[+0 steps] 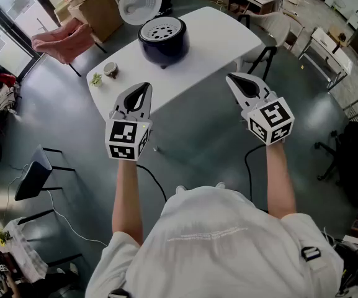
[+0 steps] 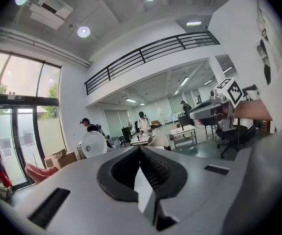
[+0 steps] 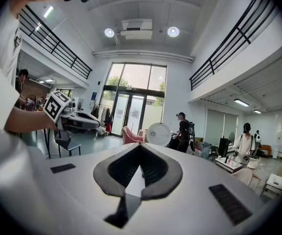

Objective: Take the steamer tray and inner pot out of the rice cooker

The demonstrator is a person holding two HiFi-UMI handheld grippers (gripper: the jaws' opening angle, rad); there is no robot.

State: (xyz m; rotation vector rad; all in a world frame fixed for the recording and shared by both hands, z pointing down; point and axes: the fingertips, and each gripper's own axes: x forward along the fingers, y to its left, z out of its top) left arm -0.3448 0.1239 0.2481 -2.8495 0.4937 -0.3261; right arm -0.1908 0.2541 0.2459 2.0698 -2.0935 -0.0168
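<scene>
Steamer tray [image 1: 162,29], white, round and pierced with holes, sits in the mouth of the dark navy round rice cooker [image 1: 164,48]. It covers the inside, so the inner pot cannot be made out. The cooker's white round lid [image 1: 140,4] stands open at 11 o'clock of the body. The cooker rests near the far edge of the white desk [image 1: 222,36].

At 8 o'clock of the cooker, near the desk's left corner, stands a small brown cup [image 1: 110,69]. A little green sprig [image 1: 96,79] lies just beside it, at its 8 o'clock.

The left gripper [image 1: 145,87] hangs at 7 o'clock of the cooker, over the desk's near edge and well apart from the cooker. Seen from its own camera, its ribbed fingers [image 2: 155,168] are clenched together with nothing between them. The right gripper [image 1: 230,77] is at 4 o'clock of the cooker, off the desk's right side and above the grey floor [image 1: 203,148]. Its fingers [image 3: 153,168] are likewise pressed together on nothing. Both point nearly level toward the desk.

Beyond the desk, at 9 o'clock of the cooker, is a pink chair [image 1: 61,39], with brown cardboard boxes [image 1: 95,8] at 10 o'clock.
</scene>
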